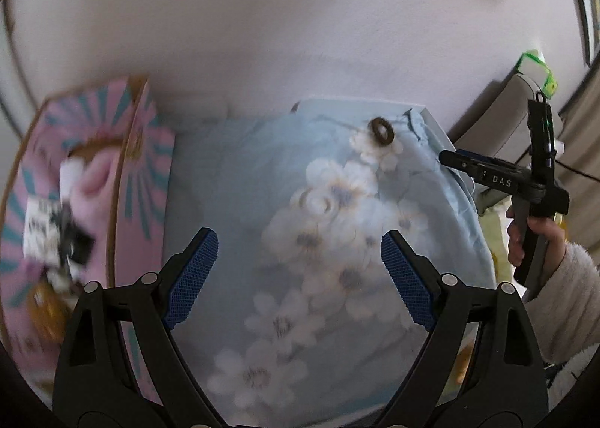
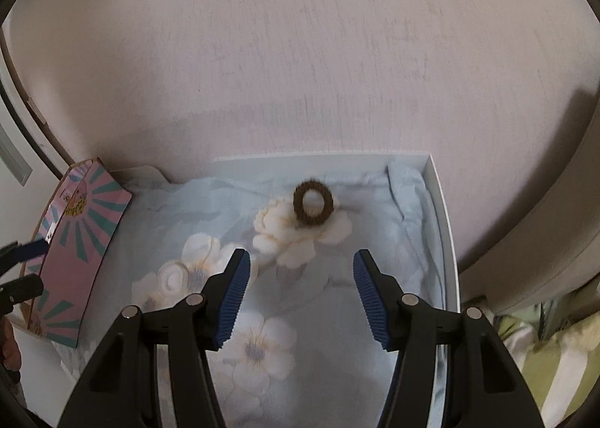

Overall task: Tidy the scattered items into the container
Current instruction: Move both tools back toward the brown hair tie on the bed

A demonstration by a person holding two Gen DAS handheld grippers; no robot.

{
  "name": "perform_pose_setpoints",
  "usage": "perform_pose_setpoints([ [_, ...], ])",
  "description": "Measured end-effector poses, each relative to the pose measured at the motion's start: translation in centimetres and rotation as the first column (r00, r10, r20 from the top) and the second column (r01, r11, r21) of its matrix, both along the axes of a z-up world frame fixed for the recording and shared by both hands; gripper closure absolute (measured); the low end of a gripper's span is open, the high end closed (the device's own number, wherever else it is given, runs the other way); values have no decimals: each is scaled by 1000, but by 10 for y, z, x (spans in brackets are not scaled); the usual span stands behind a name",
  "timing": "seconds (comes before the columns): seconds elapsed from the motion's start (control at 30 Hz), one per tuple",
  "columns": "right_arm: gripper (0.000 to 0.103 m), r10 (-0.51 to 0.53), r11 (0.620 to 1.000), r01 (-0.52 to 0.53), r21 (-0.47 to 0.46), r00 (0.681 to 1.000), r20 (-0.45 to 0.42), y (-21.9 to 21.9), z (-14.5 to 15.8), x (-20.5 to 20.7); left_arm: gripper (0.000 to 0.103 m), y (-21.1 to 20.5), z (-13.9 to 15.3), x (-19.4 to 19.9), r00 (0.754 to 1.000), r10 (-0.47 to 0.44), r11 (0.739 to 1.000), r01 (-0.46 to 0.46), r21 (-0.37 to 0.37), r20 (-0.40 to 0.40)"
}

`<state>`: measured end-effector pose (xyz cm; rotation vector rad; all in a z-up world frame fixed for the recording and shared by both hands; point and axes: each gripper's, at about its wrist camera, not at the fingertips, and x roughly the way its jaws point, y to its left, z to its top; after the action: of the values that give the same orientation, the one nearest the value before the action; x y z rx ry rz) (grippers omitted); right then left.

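Observation:
A brown fuzzy hair tie [image 2: 313, 206] lies on the light blue flowered cloth [image 2: 337, 278], near the far edge; it also shows in the left wrist view [image 1: 381, 131]. My right gripper [image 2: 302, 278] is open and empty, a short way in front of the hair tie. My left gripper [image 1: 300, 263] is open and empty over the cloth. A pink cardboard box [image 1: 138, 180] with teal rays stands at the left and holds several blurred items [image 1: 56, 233]. The box also shows in the right wrist view [image 2: 82, 252].
The cloth covers a white table whose rim [image 2: 444, 225] shows at the right. A pale wall stands right behind it. The right hand-held gripper and the hand on it [image 1: 532, 199] show at the right of the left view. A green and white cloth [image 2: 543, 345] lies at lower right.

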<state>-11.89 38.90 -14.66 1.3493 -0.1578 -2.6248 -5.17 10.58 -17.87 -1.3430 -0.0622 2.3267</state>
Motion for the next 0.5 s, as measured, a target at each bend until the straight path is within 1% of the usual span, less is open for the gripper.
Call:
perform_pose_setpoints([
  [0.13,50,-2,1000,2,4,1000,22,2,-4,17,14,-9,-9,7,999,26,1000,-25,-9,35],
  [0.23,50,1,1000,-1,0,1000,28,0,-6,28,14,-14,-9,13,999,33,999,-32,-16,32],
  [0.4,50,23,999,-24,32,999,38,-9,-8,42,14,-19,-12,15,999,38,999,-37,-22,38],
  [0.47,50,37,998,-38,40,999,35,-15,-9,43,14,-16,-13,12,999,31,999,-31,-15,37],
  [0.5,50,43,998,-44,37,999,33,-17,-9,42,14,-10,-14,7,999,14,1000,-14,0,38],
])
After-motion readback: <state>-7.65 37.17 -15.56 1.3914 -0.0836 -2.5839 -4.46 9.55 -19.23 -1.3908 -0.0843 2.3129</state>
